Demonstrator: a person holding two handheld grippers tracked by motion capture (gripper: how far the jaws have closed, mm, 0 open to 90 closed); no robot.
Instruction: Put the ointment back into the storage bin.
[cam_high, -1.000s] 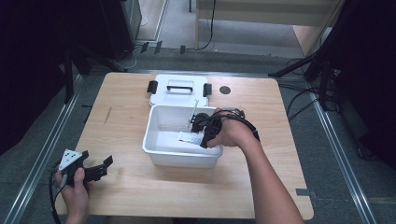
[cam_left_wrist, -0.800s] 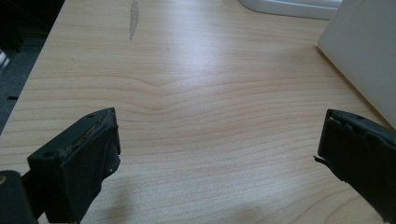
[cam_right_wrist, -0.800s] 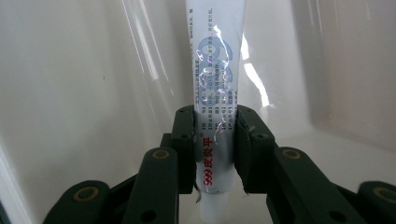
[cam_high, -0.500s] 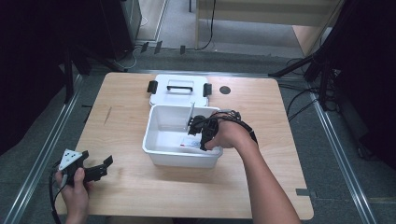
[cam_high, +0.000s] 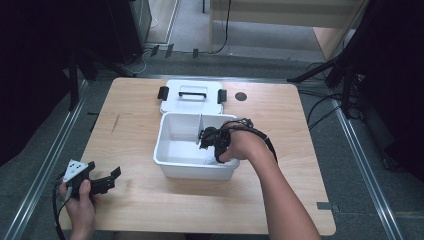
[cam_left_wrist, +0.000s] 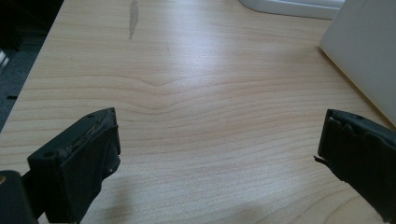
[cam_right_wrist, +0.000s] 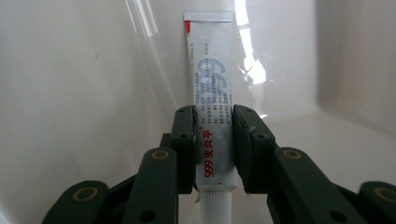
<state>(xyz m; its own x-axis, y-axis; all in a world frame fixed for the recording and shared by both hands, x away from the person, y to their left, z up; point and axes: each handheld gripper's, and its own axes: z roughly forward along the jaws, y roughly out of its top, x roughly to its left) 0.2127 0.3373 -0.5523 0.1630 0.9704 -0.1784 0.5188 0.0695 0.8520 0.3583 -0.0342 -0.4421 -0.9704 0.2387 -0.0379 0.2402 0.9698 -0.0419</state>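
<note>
My right gripper (cam_high: 207, 139) reaches down into a white plastic bin (cam_high: 195, 168) at the middle of the table. In the right gripper view its jaws (cam_right_wrist: 213, 116) are shut on a white ointment tube (cam_right_wrist: 211, 79) with blue and red print, gripped near the cap end. The tube's flat crimped end points away toward the bin's inner wall. My left gripper (cam_high: 110, 180) rests low over the table's front left corner. Its jaws (cam_left_wrist: 219, 140) stand wide open over bare wood, with nothing between them.
The bin's white lid (cam_high: 192, 96), with a black handle and black side clips, lies flat just behind the bin. A thin divider (cam_high: 200, 128) stands inside the bin. A small round black hole (cam_high: 241, 96) sits in the tabletop at the back right.
My right gripper has shifted slightly left and lower inside the bin with the tube. The left hand has not moved.
</note>
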